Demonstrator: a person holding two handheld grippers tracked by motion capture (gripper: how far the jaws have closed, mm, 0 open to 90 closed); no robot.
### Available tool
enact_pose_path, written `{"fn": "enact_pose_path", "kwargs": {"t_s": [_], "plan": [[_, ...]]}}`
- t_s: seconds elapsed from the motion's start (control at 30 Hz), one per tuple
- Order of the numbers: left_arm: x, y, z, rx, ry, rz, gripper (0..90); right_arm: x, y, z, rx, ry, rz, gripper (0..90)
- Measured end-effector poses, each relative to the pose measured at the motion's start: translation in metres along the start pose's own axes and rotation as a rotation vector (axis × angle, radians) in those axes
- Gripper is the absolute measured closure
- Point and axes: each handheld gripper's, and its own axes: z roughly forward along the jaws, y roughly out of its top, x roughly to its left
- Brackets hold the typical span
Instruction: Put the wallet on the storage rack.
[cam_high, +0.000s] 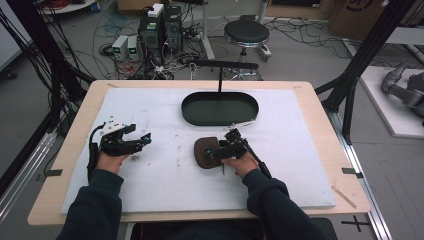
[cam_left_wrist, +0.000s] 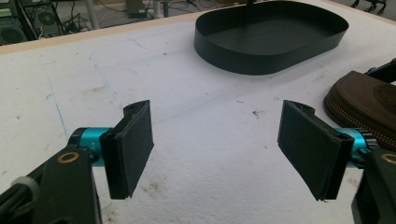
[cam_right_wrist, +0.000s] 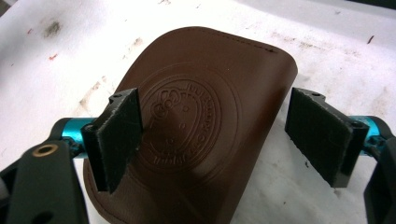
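A brown leather pouch with an embossed round logo lies flat on the white mat, just left of my right hand. My right gripper hovers over it, open, its jaws spread to either side of the pouch without touching it. My left gripper rests on the mat at the left, open, with bare mat between its jaws. The pouch's zipped edge shows at the far right of the left gripper view. A black oval tray stands empty beyond the pouch.
The white mat covers most of the wooden table. A black T-shaped stand rises behind the tray. The tray lies ahead of the left gripper. Cables, computer cases and a stool sit on the floor beyond the table.
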Motion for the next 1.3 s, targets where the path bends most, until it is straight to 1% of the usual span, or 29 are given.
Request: {"fn": "enact_pose_path", "kwargs": {"t_s": [0.03,0.07,0.13,0.2,0.23,0.33,0.37,0.4,0.43,0.47,0.5,0.53,0.6,0.63,0.73,0.77,0.8,0.83,0.87,0.9,0.97,1.0,1.07,1.1,1.13,1.2,1.27,1.3], "plan": [[0.0,0.0,0.0,0.0,-0.002,0.0,26.5,-0.001,0.001,0.0,0.007,0.005,0.004,20.7],[-0.001,0.0,0.001,0.002,-0.001,0.001,26.5,-0.001,0.003,0.0,0.023,0.004,-0.002,23.2],[-0.001,0.0,0.001,0.004,-0.003,0.005,26.5,0.001,0.009,-0.001,0.072,0.005,-0.002,28.2],[-0.002,0.0,0.001,0.004,-0.004,0.008,26.7,0.001,0.012,-0.001,0.094,0.004,0.006,32.1],[-0.002,0.0,0.001,0.004,-0.003,0.007,26.7,0.001,0.012,-0.002,0.094,0.005,0.01,34.5],[-0.001,0.0,0.001,0.003,0.0,0.001,26.7,-0.002,0.013,-0.005,0.084,0.028,0.02,46.7],[-0.001,0.0,0.001,0.002,0.0,-0.001,26.7,-0.003,0.013,-0.006,0.076,0.036,0.016,51.0],[-0.001,0.0,0.0,0.002,-0.002,0.0,26.7,-0.004,0.014,-0.008,0.069,0.043,0.017,56.0],[0.0,0.0,0.0,-0.001,-0.001,-0.001,26.7,-0.005,0.014,-0.01,0.059,0.051,0.022,63.1],[0.0,0.0,0.0,-0.002,-0.001,-0.001,26.7,-0.006,0.014,-0.012,0.041,0.066,0.024,67.0],[0.0,0.0,-0.001,-0.003,0.001,-0.001,26.7,-0.007,0.015,-0.014,0.033,0.082,0.016,69.5],[0.001,0.0,-0.001,-0.003,0.0,-0.002,26.7,-0.008,0.015,-0.016,0.028,0.096,0.018,71.9],[0.001,0.0,-0.001,-0.001,0.002,-0.003,26.7,-0.009,0.016,-0.019,0.02,0.11,0.024,74.3],[0.001,0.0,-0.001,-0.003,0.004,-0.002,26.7,-0.009,0.016,-0.02,0.015,0.114,0.016,75.1],[0.001,0.0,-0.002,-0.006,0.002,-0.001,26.8,-0.005,0.017,-0.025,-0.008,0.116,-0.036,78.7],[0.002,0.0,-0.002,-0.008,0.004,-0.002,26.9,-0.002,0.018,-0.028,-0.011,0.116,-0.06,79.5],[0.002,0.0,-0.002,-0.007,0.004,-0.005,26.9,0.0,0.019,-0.03,-0.012,0.106,-0.081,80.1],[0.002,0.0,-0.002,-0.007,0.005,-0.006,26.9,0.002,0.021,-0.035,-0.017,0.089,-0.112,80.7],[0.002,0.0,-0.002,-0.008,0.005,-0.006,26.9,0.003,0.023,-0.041,-0.018,0.069,-0.131,81.4],[0.002,0.0,-0.002,-0.008,0.005,-0.005,26.9,0.003,0.025,-0.047,-0.019,0.045,-0.158,81.8],[0.002,0.0,-0.002,-0.008,0.005,-0.005,26.9,0.001,0.03,-0.063,-0.021,-0.01,-0.195,82.3],[0.002,0.0,-0.002,-0.008,0.004,-0.005,26.9,0.001,0.032,-0.068,-0.024,-0.036,-0.21,82.4],[0.002,0.0,-0.002,-0.007,0.005,-0.003,27.0,0.002,0.036,-0.081,-0.022,-0.096,-0.26,82.6],[0.002,0.0,-0.002,-0.006,0.004,-0.002,27.0,0.004,0.037,-0.086,-0.02,-0.139,-0.299,82.6],[0.002,0.0,-0.002,-0.007,0.004,-0.004,27.0,0.008,0.038,-0.091,-0.006,-0.182,-0.338,82.6],[0.002,0.0,-0.002,-0.007,0.004,-0.005,27.0,0.015,0.038,-0.095,0.014,-0.249,-0.416,82.6],[0.001,0.0,-0.002,-0.008,0.003,-0.006,27.0,0.019,0.037,-0.092,0.046,-0.288,-0.457,82.5],[0.002,0.0,-0.002,-0.007,0.002,-0.002,27.0,0.019,0.035,-0.089,0.066,-0.294,-0.473,82.5]]}}
